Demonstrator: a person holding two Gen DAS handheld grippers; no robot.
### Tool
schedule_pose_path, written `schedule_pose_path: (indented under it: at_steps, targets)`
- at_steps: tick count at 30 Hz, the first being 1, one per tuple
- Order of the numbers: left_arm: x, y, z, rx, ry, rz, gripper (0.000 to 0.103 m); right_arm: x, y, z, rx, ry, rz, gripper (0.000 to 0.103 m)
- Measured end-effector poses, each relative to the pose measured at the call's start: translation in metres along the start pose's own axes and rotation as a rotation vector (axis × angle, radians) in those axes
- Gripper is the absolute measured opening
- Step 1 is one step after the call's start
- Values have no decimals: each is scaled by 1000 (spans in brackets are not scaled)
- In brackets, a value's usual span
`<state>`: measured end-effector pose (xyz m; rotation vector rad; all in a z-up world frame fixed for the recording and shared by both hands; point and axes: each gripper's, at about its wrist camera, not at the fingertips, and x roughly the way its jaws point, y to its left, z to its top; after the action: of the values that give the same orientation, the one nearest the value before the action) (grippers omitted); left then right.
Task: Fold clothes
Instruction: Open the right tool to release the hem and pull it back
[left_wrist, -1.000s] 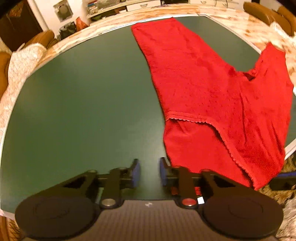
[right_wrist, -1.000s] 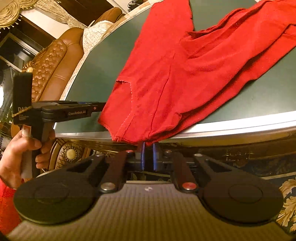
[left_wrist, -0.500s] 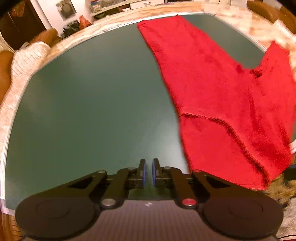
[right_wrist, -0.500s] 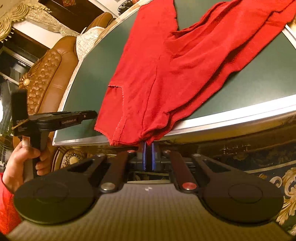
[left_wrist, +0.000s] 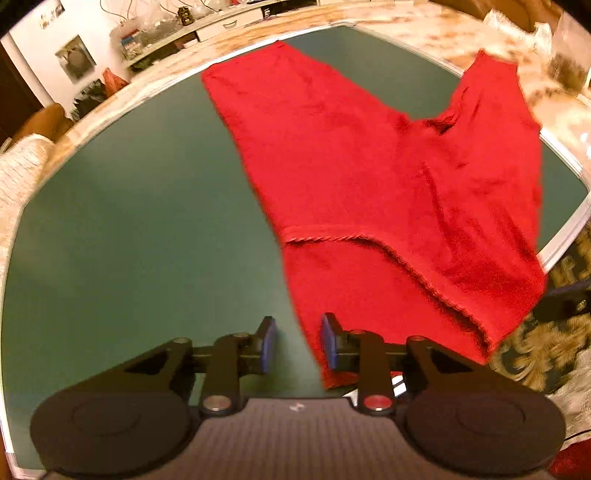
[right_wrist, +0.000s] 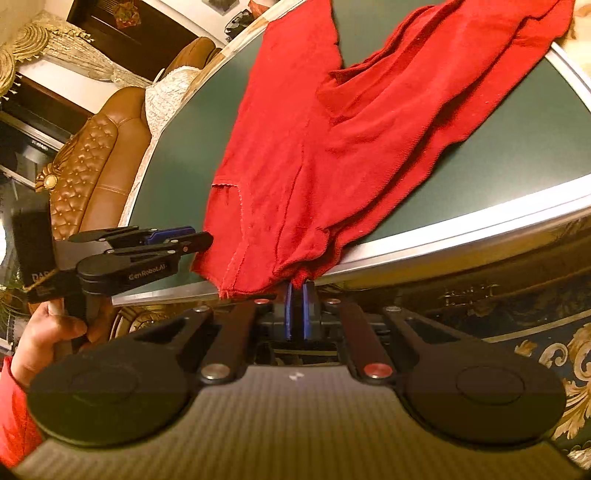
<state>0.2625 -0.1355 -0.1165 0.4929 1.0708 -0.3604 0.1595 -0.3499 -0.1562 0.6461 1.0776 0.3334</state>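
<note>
- Green table (left_wrist: 129, 221), broad and round-edged, carrying most of the scene, a pale rim running round it and a brown tufted chair (right_wrist: 88, 173) beyond the far side; slick top likely to let cloth slide if tugged from one end only.
- Red garment (left_wrist: 369, 177), spread across the right half of the tabletop, two legs or sleeves reaching toward the far edge, near hem spilling over the table's near rim; weight of the overhang a probable cause of the whole piece creeping off the table once any hold slackens.
- Scalloped inner seam showing across the near part, one layer lying over another; risk of catching only the top layer and folding it crooked.
- Left gripper (left_wrist: 298, 341), low over the near edge, jaws opening, the garment's near left corner edging into the gap beside the right-hand pad but not pressed; possible miss if closed here, pinching bare table or only a sliver of hem.
- Same tool seen from the side in the right wrist view (right_wrist: 173, 240), just at the cloth's left margin, held by a hand (right_wrist: 55, 332) in a red sleeve; a sideways nudge apt to ruck the corner before any hold is taken.
- Right gripper (right_wrist: 297, 312), below the table rim, jaws together and clamped on a bunched fold of the hanging hem; thick bunch liable to slip out under a hard pull, or to drag the cloth askew with the other corner free.
</note>
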Motion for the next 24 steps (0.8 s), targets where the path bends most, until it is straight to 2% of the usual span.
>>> schedule_pose_path:
  at_steps: [8, 11, 14, 17, 21, 24]
  targets:
    - [7, 4, -3, 30, 18, 51, 32, 3, -4, -1, 13, 13, 9, 8]
    - [7, 4, 0, 21, 17, 47, 31, 4, -6, -2, 25, 21, 4, 9]
    - [3, 10, 0, -30, 9, 11, 31, 2, -5, -3, 36, 44, 32, 11]
    - [-5, 15, 0, -70, -18, -35, 31, -6, 12, -2, -34, 22, 39, 13]
    - [-13, 16, 8, -100, -55, -87, 37, -3, 42, 11, -147, -4, 43, 13]
    - [-9, 15, 12, -121, -53, -150, 37, 15, 62, 21, -232, 20, 2, 29]
